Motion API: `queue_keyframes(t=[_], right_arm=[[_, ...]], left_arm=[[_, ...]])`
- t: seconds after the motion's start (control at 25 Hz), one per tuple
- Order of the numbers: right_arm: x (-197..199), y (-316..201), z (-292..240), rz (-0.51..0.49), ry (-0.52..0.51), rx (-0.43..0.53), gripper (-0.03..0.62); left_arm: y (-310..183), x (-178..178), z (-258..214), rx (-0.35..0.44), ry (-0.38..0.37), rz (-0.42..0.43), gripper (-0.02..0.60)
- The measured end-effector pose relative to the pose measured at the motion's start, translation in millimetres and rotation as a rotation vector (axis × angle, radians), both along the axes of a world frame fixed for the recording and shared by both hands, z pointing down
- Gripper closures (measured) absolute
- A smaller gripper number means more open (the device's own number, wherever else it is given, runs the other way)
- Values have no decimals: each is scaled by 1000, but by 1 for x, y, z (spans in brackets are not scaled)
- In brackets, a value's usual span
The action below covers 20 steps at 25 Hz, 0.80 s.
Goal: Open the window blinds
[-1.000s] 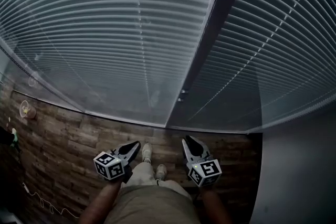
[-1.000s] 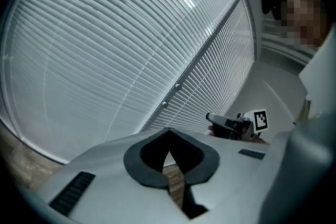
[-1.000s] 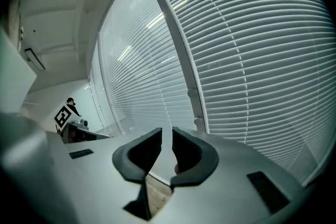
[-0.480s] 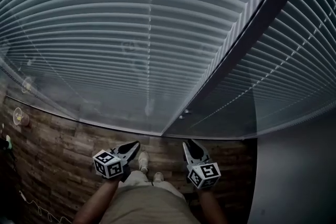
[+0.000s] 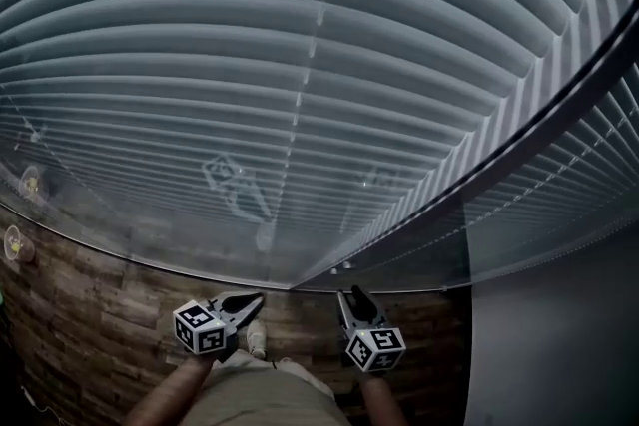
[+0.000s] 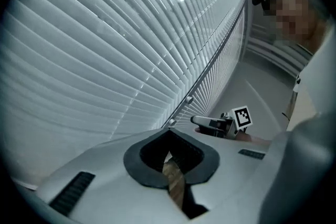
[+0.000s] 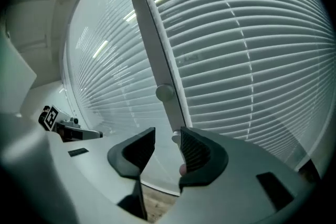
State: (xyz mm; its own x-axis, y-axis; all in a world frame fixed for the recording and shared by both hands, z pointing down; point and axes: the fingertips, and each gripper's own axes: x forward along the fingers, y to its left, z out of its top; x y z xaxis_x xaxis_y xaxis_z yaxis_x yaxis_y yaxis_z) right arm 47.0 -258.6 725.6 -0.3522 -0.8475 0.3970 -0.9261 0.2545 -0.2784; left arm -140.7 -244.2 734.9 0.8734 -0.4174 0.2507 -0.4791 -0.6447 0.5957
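Ahead, shut slatted blinds [image 5: 300, 65] span two windows; wood-plank floor [image 5: 90, 314] lies below.

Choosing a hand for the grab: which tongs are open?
The right tongs: jaws apart, having just been opening, nothing between them. The left tongs have their jaws together.

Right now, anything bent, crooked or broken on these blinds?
Nothing stands out. Slats on the left blind and right blind run even and parallel, closed, none visibly bent or missing; both bottom edges look straight.
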Motion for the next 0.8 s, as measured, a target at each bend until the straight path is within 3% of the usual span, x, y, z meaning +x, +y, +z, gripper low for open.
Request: queue_keyframes(t=[0.32, 0.52, 0.8], right_arm=[[-2, -38, 14, 39, -42, -67, 453], [5, -55, 26, 143, -240, -114, 450], [0, -55, 35, 136, -301, -186, 450]], left_arm=[[-35, 12, -11, 29, -18, 95, 569], [-48, 9, -10, 39, -28, 132, 569], [-61, -9, -21, 35, -14, 85, 569]])
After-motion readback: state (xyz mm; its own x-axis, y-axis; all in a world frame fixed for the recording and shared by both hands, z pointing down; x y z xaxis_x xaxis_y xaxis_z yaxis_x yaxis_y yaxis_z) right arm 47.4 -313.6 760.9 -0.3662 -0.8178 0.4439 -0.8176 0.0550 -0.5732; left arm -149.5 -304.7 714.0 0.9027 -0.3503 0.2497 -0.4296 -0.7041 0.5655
